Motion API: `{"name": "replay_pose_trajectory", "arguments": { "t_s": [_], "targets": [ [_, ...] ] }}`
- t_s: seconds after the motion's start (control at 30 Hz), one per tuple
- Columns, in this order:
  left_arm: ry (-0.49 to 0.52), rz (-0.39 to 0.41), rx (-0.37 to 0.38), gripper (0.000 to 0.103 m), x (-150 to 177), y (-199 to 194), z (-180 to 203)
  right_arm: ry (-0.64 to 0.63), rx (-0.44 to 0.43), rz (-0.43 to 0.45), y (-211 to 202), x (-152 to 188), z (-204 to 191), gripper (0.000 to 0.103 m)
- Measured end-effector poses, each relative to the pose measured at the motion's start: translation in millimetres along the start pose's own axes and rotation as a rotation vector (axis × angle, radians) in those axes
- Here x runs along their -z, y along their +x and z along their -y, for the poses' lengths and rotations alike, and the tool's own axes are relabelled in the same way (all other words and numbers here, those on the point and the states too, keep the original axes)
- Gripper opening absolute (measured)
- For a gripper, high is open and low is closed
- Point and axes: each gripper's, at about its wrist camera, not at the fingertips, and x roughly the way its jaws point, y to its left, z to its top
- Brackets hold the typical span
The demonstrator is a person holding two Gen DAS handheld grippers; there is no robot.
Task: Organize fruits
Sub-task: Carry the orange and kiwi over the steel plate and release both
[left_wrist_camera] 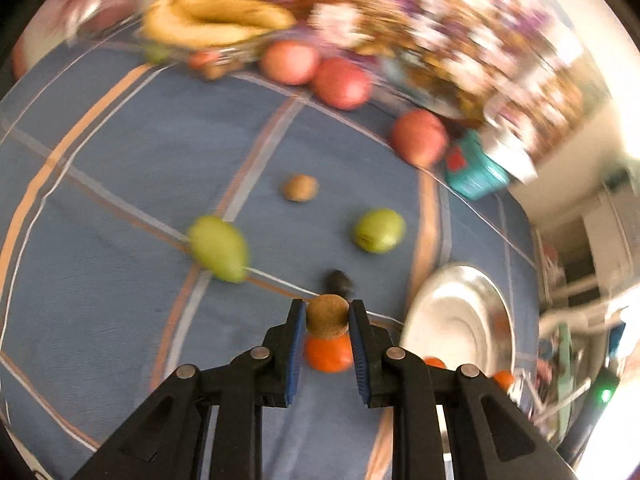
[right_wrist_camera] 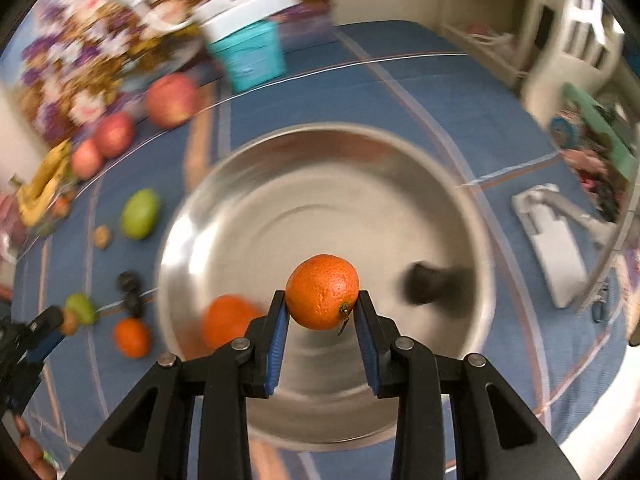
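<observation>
Orange [right_wrist_camera: 322,297], clamped across its middle by your right gripper [right_wrist_camera: 322,308] above the bowl [right_wrist_camera: 320,152], is firm, light, round and apt to roll, while your left gripper [left_wrist_camera: 327,316], beside that bowl, pinches a small brown fruit [left_wrist_camera: 327,316].

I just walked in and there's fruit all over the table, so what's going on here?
A person is sorting fruit with a pair of tongs in each hand. The right tongs are shut on an orange, held over the metal bowl, which already holds another orange. The left tongs grip a small brown round fruit above the blue tablecloth. Green fruits, red apples, bananas and one more orange still lie outside the bowl.
</observation>
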Motion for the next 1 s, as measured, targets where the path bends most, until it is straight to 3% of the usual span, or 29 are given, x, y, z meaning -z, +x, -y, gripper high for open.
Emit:
{"name": "replay_pose_trajectory", "arguments": {
  "t_s": [0.2, 0.33, 1.0],
  "targets": [
    [0.201, -0.016, 0.06, 0.023, 25, 8, 58, 0.06, -0.005, 0.027, -7, -8, 27, 0.034],
    [0.283, -0.02, 0.066, 0.023, 36, 20, 80, 0.061, -0.024, 0.021, -6, -7, 26, 0.034],
    [0.369, -0.021, 0.028, 0.024, 33, 64, 108, 0.006, -0.036, -0.02, 12, -10, 3, 0.036]
  ]
}}
